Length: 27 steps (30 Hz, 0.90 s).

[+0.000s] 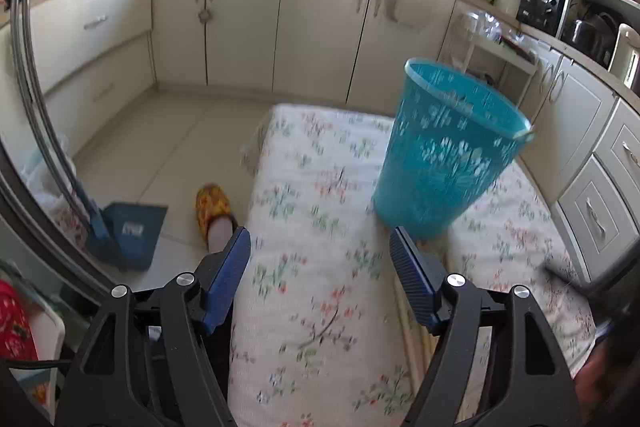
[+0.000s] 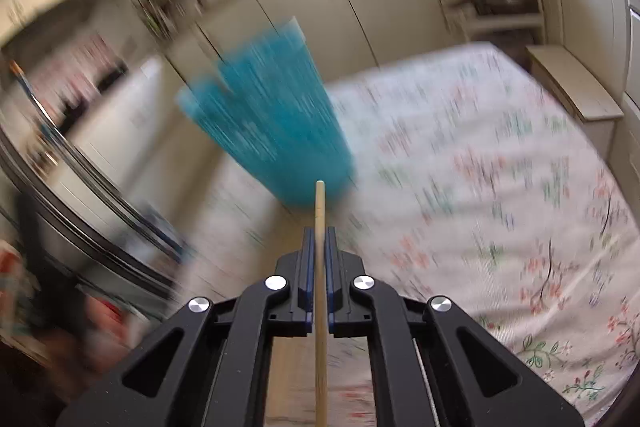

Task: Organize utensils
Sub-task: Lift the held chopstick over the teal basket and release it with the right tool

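A teal plastic basket [image 1: 444,147] with a perforated wall stands upright on a table under a floral cloth [image 1: 312,267]. My left gripper [image 1: 320,247] is open just in front of the basket's base, with nothing between its blue pads. In the blurred right wrist view, my right gripper [image 2: 319,233] is shut on a thin wooden chopstick [image 2: 320,267]. The stick runs straight out between the pads, and its tip points at the teal basket [image 2: 272,123] ahead.
Cream kitchen cabinets [image 1: 240,23] line the walls behind the table. A blue dustpan [image 1: 132,231] and a foot in a yellow slipper [image 1: 214,213] are on the floor to the left. A bench [image 2: 572,87] stands at the table's far right.
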Each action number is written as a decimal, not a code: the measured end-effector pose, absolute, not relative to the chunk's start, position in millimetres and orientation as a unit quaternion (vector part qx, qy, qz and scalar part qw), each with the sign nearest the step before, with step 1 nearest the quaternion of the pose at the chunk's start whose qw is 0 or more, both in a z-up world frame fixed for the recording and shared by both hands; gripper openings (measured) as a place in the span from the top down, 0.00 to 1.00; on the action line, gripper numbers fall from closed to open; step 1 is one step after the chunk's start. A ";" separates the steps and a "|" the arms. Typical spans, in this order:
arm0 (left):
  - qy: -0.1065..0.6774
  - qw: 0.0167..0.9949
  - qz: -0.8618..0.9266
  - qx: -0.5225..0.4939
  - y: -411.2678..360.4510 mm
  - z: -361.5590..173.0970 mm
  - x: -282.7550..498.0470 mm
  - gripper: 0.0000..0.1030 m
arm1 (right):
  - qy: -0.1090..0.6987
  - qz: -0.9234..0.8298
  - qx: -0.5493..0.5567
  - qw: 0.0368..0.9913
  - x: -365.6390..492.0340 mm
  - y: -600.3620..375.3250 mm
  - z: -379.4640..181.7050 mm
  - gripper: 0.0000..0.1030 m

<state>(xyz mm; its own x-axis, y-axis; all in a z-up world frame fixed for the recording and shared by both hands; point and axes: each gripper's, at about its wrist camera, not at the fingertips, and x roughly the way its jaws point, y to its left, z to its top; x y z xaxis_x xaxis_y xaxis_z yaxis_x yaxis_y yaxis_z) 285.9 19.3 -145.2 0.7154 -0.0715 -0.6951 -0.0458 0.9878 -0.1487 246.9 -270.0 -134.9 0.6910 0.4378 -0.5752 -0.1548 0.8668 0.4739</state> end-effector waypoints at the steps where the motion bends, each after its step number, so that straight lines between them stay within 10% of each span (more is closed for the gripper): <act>1: 0.383 0.920 -0.007 -0.080 20.5 -148.2 285.0 0.33 | 0.337 0.173 0.205 0.903 244.8 -269.5 -118.6 0.95; 11: 0.383 0.919 -0.025 -0.090 12.0 -137.4 269.3 0.31 | 0.139 0.193 0.192 0.952 320.3 -237.1 5.4 0.95; 27: 0.391 0.914 -0.025 -0.111 22.2 -144.6 264.1 0.30 | 0.195 0.134 0.191 0.953 395.5 -220.0 -47.3 0.94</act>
<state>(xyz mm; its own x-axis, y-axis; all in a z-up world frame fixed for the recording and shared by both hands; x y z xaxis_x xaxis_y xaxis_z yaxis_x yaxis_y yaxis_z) 264.1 22.2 -144.6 0.6937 -0.1317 -0.7081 -0.0420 0.9741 -0.2222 395.5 -220.0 -47.3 0.8877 0.3299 -0.3212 -0.1803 0.8910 0.4168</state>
